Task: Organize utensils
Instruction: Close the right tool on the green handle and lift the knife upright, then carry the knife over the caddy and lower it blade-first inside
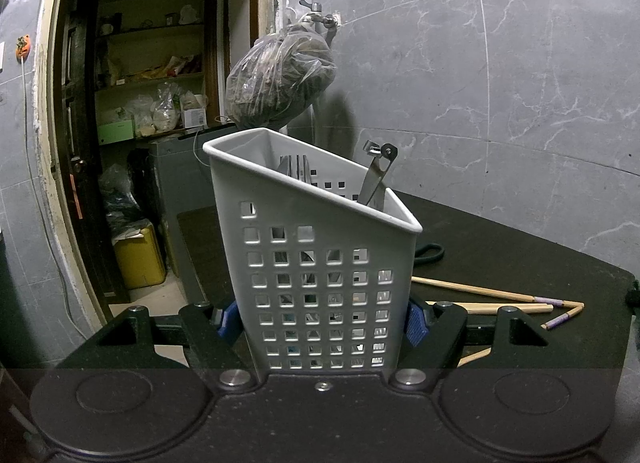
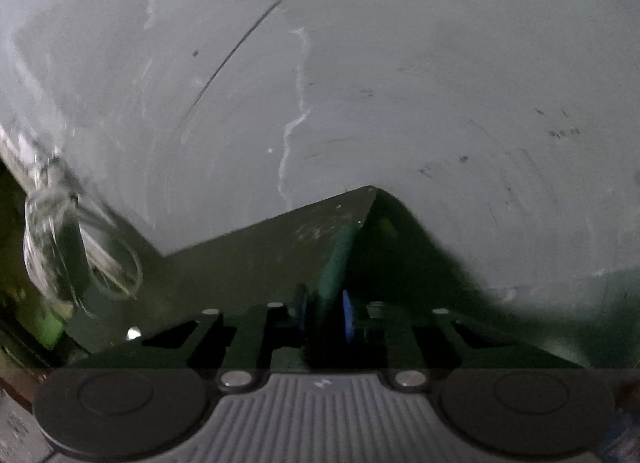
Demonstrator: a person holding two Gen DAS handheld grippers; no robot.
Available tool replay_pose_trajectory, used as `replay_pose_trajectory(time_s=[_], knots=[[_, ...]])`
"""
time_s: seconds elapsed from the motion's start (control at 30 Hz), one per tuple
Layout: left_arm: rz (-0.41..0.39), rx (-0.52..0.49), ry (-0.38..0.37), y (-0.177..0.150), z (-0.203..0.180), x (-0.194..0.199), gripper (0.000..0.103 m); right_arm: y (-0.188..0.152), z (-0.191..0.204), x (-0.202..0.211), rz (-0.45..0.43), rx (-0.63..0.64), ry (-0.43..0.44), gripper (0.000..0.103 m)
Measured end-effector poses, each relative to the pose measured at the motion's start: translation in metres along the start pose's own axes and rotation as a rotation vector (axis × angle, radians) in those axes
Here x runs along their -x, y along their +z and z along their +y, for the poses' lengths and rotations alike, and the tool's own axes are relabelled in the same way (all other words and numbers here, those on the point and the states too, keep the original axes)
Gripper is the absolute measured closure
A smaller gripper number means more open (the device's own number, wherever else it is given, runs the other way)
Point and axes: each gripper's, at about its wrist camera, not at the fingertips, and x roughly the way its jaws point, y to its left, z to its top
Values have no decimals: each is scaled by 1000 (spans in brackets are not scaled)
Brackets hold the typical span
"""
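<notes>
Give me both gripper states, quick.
Left gripper: shut on the grey perforated plastic utensil caddy.
Right gripper: nearly shut around a green handle-like object; blur hides whether the pads press it.

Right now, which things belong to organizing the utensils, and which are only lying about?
Job: white utensil caddy in the left tool; chopsticks on the table; green handle in the right tool.
Lying about: plastic bag; yellow container.

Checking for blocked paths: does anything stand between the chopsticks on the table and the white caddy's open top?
Nothing visible does. The chopsticks lie on the table beside the caddy, whose mouth is open; forks and a metal tool inside leave room. The left tongs grip it low.
</notes>
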Motion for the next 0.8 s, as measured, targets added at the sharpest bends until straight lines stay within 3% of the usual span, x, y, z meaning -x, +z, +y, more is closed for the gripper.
replay_pose_trajectory(time_s=[0.07,0.37,0.8], knots=[[0,0,1,0,0,0,26,-1,-4,-1,-7,-31,9,90],[0,0,0,0,0,0,26,4,-10,-6,3,-65,35,91],[-1,0,0,0,0,0,26,13,5,27,-64,73,37,90]])
